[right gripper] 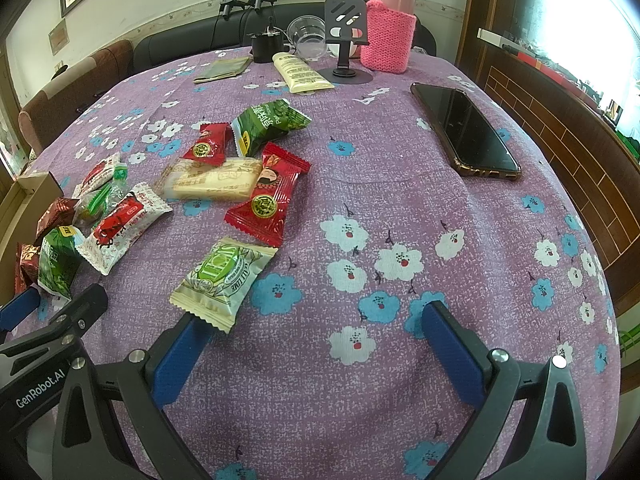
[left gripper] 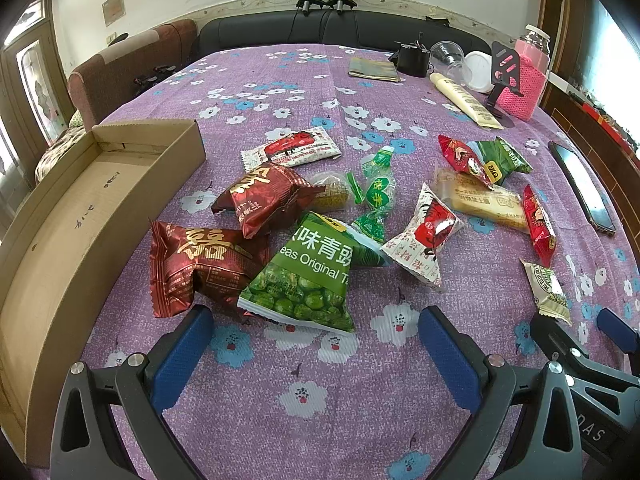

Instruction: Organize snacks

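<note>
Both the left gripper (left gripper: 316,344) and right gripper (right gripper: 316,344) are held open, empty. The pea bag (left gripper: 304,276) is best pinched by its crimped edge and carried to the box (left gripper: 80,216).

The table is covered by a woven purple tablecloth (left gripper: 304,92) of matt, slightly rough cloth printed with flowers, and to its left a cardboard box (left gripper: 80,208) of matt brown corrugated paper is seen. On the cloth, glossy crinkled foil is shown by the dark red packets (left gripper: 204,264), and shiny plastic film by the green pea bag (left gripper: 308,280). At the cloth's far edge a bottle is wrapped in a pink knitted sleeve (right gripper: 388,40), and a glossy black phone (right gripper: 468,132) lies beside it.
</note>
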`<move>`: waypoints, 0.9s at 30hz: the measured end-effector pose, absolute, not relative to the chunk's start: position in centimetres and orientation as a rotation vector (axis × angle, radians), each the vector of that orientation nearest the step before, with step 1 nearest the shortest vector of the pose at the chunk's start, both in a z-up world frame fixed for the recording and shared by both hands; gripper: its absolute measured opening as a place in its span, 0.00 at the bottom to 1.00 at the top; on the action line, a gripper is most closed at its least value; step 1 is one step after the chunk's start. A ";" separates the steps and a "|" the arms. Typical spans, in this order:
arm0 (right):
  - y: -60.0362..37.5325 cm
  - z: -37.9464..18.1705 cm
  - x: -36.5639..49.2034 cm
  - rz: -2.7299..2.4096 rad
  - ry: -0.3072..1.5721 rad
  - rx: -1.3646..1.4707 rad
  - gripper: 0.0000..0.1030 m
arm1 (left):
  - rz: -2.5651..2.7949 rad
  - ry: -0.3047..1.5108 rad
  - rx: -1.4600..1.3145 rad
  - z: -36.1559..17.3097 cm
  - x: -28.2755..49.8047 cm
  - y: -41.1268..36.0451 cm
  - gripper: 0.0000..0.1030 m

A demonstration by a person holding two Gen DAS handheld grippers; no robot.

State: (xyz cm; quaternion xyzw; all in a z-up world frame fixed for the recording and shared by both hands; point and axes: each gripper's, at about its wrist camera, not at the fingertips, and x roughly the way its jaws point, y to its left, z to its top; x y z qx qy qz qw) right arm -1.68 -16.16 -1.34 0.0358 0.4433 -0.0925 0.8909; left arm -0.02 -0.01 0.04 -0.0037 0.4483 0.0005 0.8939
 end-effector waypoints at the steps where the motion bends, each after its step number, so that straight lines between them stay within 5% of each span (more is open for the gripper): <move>1: -16.2 -1.4 -1.7 -0.192 0.920 0.074 1.00 | 0.001 0.930 -0.008 0.0 0.0 0.0 1.00; 27: -16.2 -1.3 -1.7 -0.192 0.921 0.074 1.00 | 0.003 0.929 -0.008 0.2 0.1 0.2 1.00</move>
